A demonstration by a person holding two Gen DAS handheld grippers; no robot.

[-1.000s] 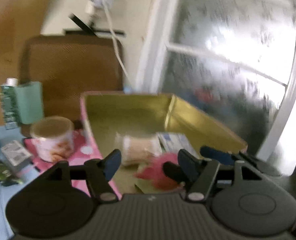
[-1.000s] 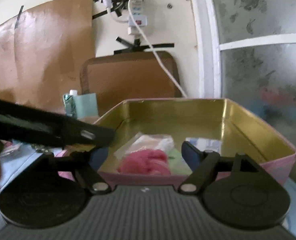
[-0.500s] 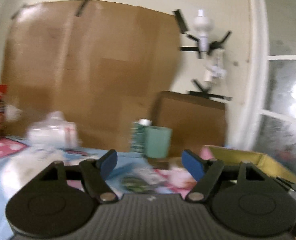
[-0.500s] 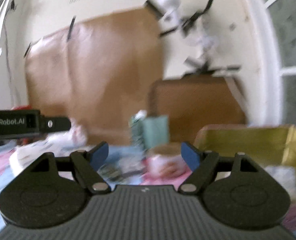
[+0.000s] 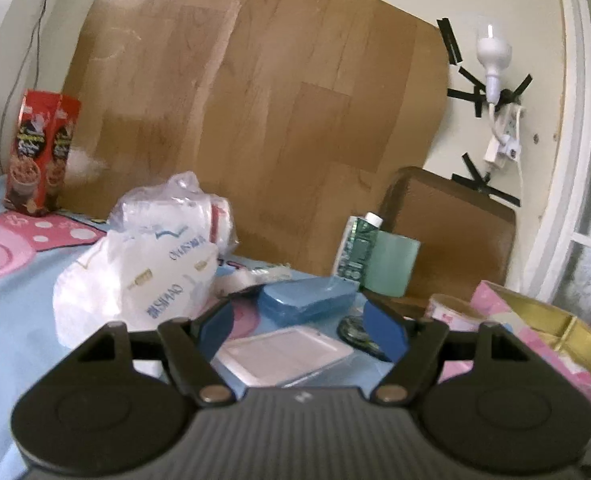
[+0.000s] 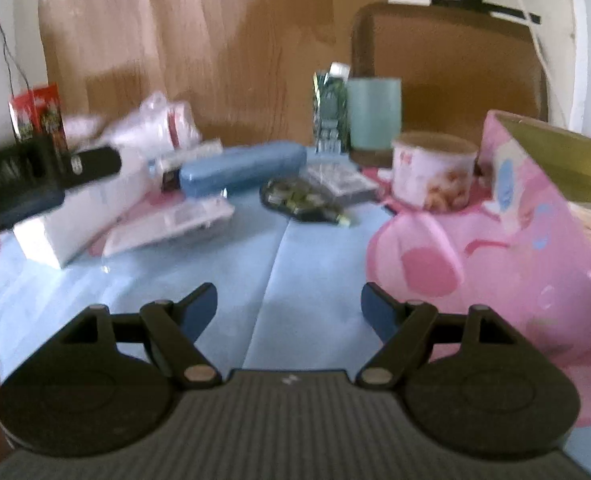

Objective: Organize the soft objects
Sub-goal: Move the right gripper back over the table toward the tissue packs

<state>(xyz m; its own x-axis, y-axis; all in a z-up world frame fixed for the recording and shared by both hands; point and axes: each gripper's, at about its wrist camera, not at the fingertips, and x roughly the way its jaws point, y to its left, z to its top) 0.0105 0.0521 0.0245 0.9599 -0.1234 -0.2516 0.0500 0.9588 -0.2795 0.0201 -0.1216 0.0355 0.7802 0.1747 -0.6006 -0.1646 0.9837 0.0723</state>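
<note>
1. since both tongs hang empty with jaws apart, the left gripper (image 5: 301,330) could snag the crinkly white plastic pack (image 5: 143,272), the soft thing left of its tips.
2. the pink tin (image 6: 535,208) waits right of the right gripper (image 6: 289,306).
3. a blue case (image 5: 307,300) and flat clear packet (image 5: 283,354) crowd ahead.
4. the small cup (image 6: 431,170) guards the tin.
</note>
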